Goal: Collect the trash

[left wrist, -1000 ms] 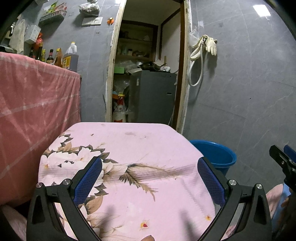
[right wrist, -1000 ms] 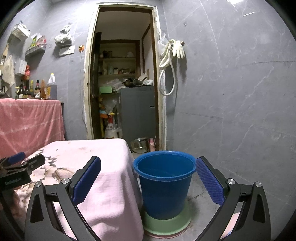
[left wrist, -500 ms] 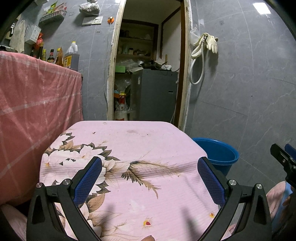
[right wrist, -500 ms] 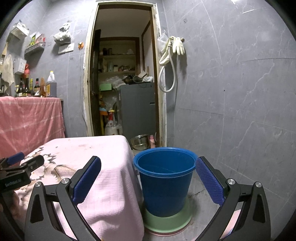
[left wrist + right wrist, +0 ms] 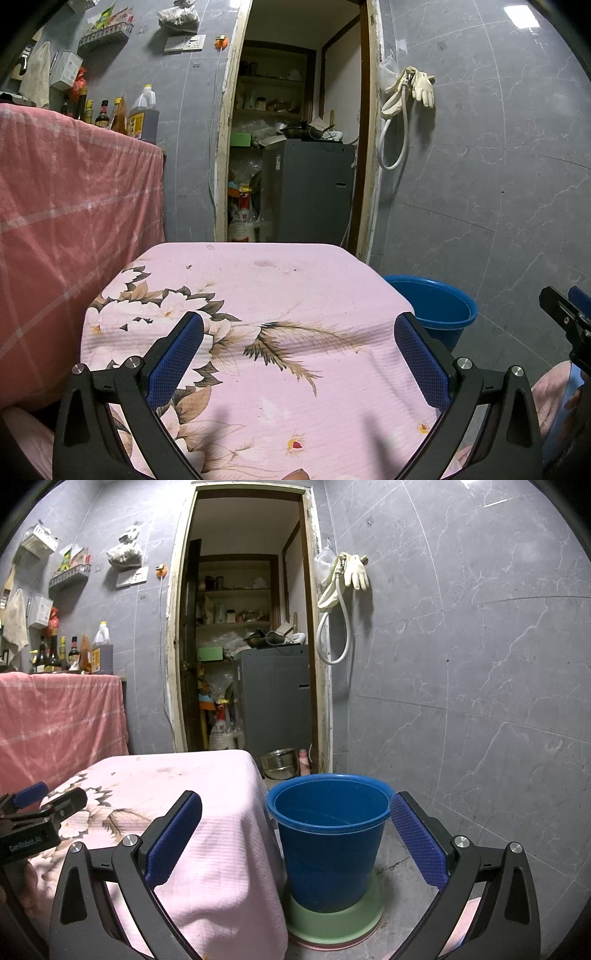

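Pink-clothed desk [image 5: 258, 295] looks bare of trash; my left gripper [image 5: 295, 354] and right gripper [image 5: 295, 830] gape empty beside the blue bucket [image 5: 328, 849].

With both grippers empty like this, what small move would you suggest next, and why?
Probably pan the left gripper to search for trash. Both sets of jaws stand open and empty, the pink floral cloth shows only small specks, and the blue bucket beside it stands under the right gripper, ready.
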Demonstrator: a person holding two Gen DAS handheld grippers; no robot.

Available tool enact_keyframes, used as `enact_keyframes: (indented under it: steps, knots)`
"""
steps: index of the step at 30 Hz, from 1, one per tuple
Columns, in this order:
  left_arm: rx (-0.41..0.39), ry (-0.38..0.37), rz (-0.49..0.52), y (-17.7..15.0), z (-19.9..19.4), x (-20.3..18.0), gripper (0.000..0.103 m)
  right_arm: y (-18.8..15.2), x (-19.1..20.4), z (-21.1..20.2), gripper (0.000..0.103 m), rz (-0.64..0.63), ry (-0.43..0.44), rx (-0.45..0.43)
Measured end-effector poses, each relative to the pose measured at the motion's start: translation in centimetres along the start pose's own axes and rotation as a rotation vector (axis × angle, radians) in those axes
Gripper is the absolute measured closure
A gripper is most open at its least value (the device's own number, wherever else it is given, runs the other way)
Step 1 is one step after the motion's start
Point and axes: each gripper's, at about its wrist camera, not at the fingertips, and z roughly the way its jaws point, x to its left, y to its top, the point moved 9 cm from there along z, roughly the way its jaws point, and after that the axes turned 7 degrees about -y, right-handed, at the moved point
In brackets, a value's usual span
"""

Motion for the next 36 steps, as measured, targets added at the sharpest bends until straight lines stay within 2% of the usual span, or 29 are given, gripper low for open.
enact_keyframes:
  steps: [36]
  knots:
    - [-0.002, 0.0, 0.006, 0.16, -0.27, 0.12, 0.002, -0.03, -0.04, 0.01, 0.0, 0.001, 0.0, 0.0]
